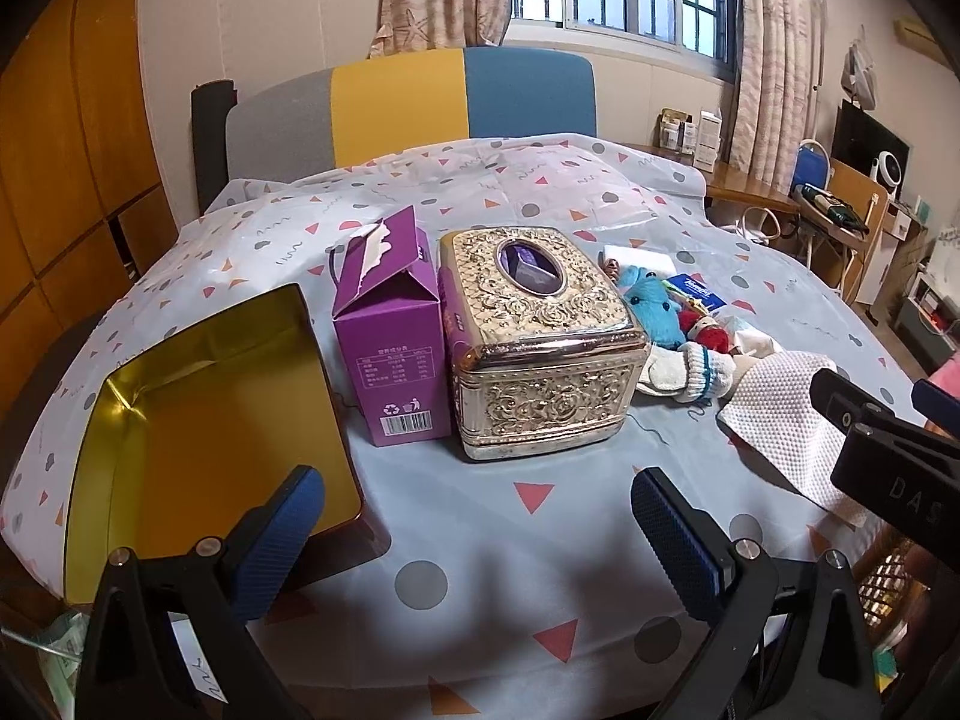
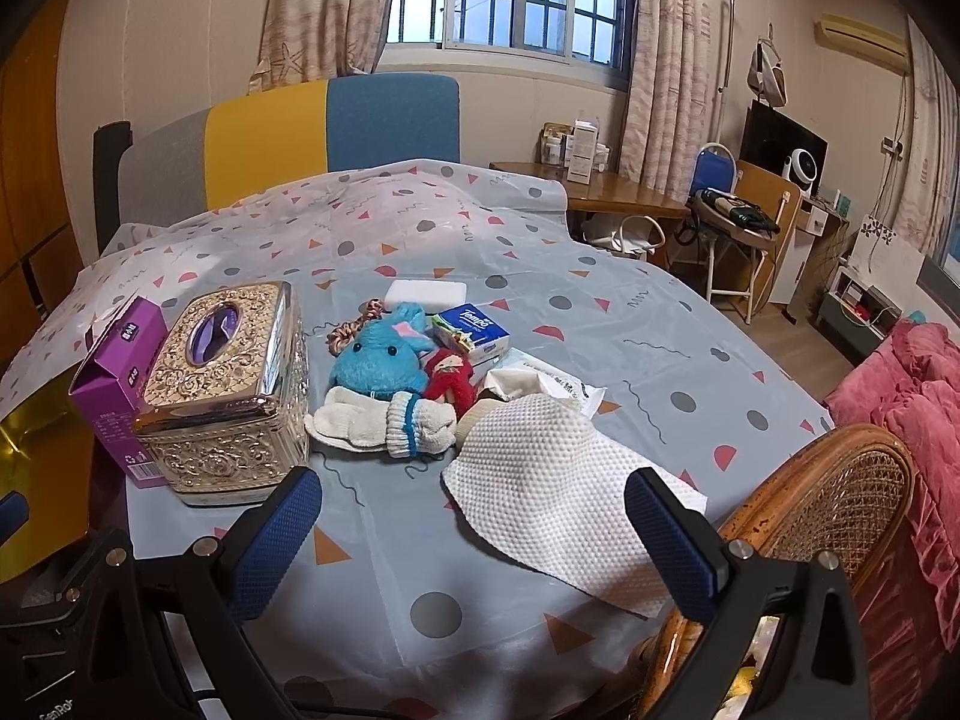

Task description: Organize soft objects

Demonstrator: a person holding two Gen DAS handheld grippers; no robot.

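Note:
A pile of soft things lies mid-table: a blue plush toy [image 2: 381, 360], a red knitted doll [image 2: 450, 381], white socks with a blue stripe [image 2: 390, 420], a white textured cloth [image 2: 540, 480] and a scrunchie [image 2: 354, 324]. The plush [image 1: 651, 306] and cloth [image 1: 774, 414] also show in the left wrist view. An open gold-lined tin [image 1: 204, 432] lies at the left. My left gripper [image 1: 474, 540] is open and empty above the table's near part. My right gripper [image 2: 474, 540] is open and empty, just short of the cloth.
A gold ornate tissue box [image 1: 540, 348] and a torn purple carton [image 1: 390, 330] stand between the tin and the pile. A Tempo tissue pack [image 2: 471, 330], a white sponge [image 2: 426, 291] and a wipes packet [image 2: 540, 384] lie by the pile. A wicker chair [image 2: 828, 498] stands at the right.

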